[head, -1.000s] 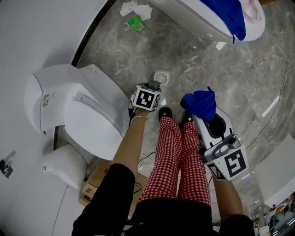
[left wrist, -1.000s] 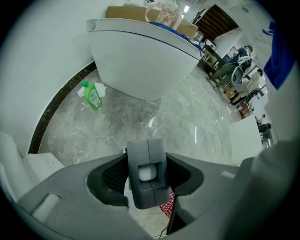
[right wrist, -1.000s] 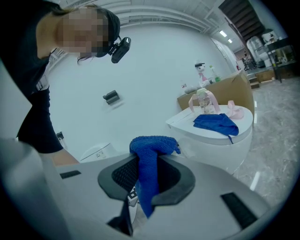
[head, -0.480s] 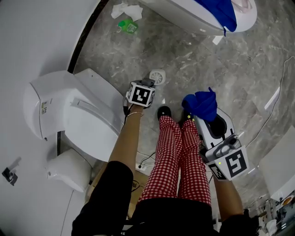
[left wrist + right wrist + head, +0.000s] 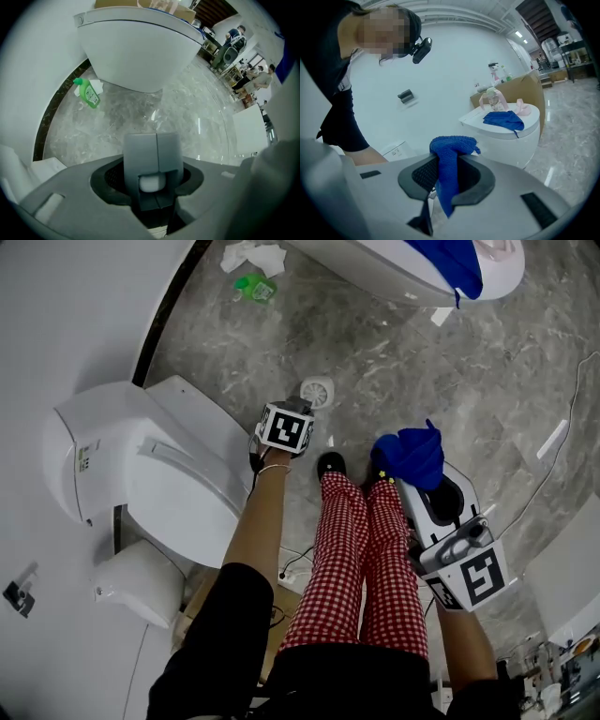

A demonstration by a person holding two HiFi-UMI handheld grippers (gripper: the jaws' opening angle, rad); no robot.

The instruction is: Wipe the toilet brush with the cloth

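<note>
Blue cloth (image 5: 451,146) sits pinched in the right hand-held gripper (image 5: 446,177); the left hand-held gripper (image 5: 156,157) clamps a white rounded piece (image 5: 150,183).

The toilet (image 5: 141,474) stands left of the left gripper (image 5: 300,411). A bottle (image 5: 253,287) lies on the floor (image 5: 394,362) beyond. A second toilet (image 5: 375,273), ahead right, bears a spare cloth (image 5: 455,259).

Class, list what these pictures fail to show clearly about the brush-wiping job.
1. Left gripper view: the left gripper has its closed jaws hiding all but a rounded end of a white piece; brush or not, unclear.
2. Head view: round white thing on the floor, too small to identify.
3. Right gripper view: the blue cloth covers the inner jaw faces of the right gripper.
</note>
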